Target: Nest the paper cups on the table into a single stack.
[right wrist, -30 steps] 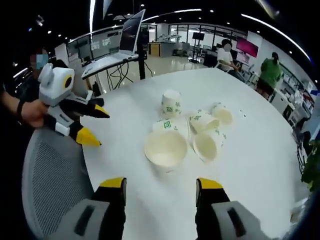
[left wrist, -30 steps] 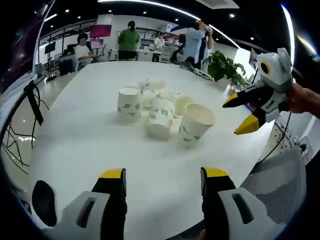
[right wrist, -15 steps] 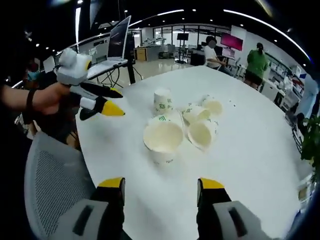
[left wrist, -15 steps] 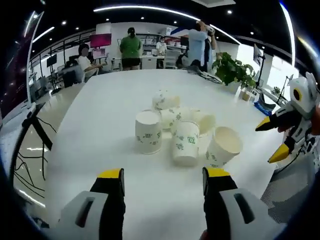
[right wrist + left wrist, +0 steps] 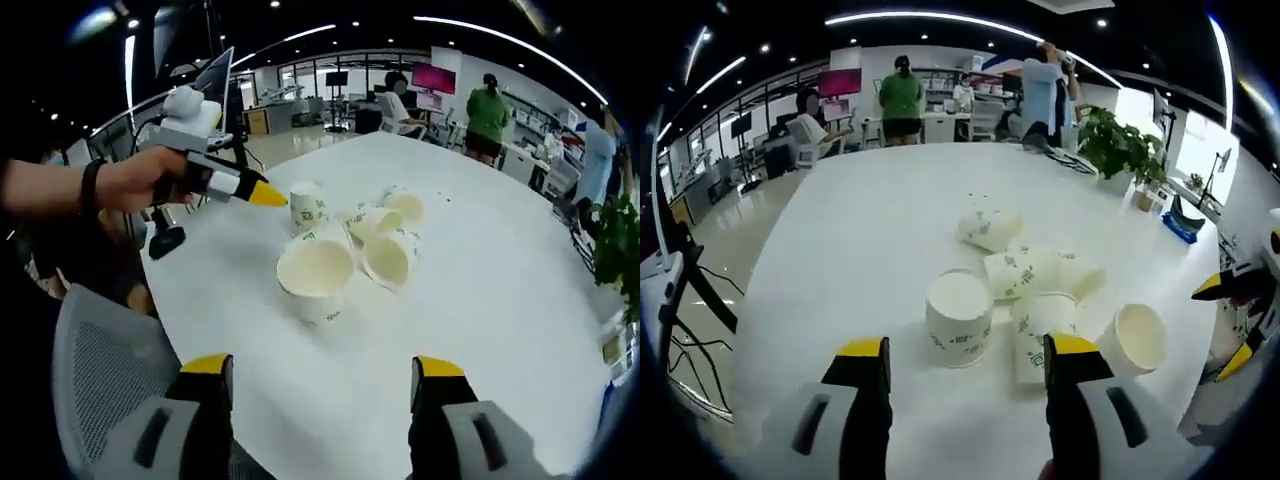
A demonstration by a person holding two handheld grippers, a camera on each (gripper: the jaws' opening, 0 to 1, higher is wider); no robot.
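left gripper view: left gripper (image 5: 965, 360) jaws spread, empty, over white bench (image 5: 840, 230). paper cups (image 5: 1030, 290) clustered just ahead, 1 inverted cup (image 5: 959, 317) nearest, others tipped. right gripper view: right gripper (image 5: 322, 380) jaws spread, empty; open-mouthed cup (image 5: 316, 278) nearest; mesh chair (image 5: 100, 380) at left.

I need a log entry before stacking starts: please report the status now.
Both tongs open, empty: left, right. Paper cups loose in a cluster on the white table, none nested. Left tongs near the upside-down cup. Nothing blocking.
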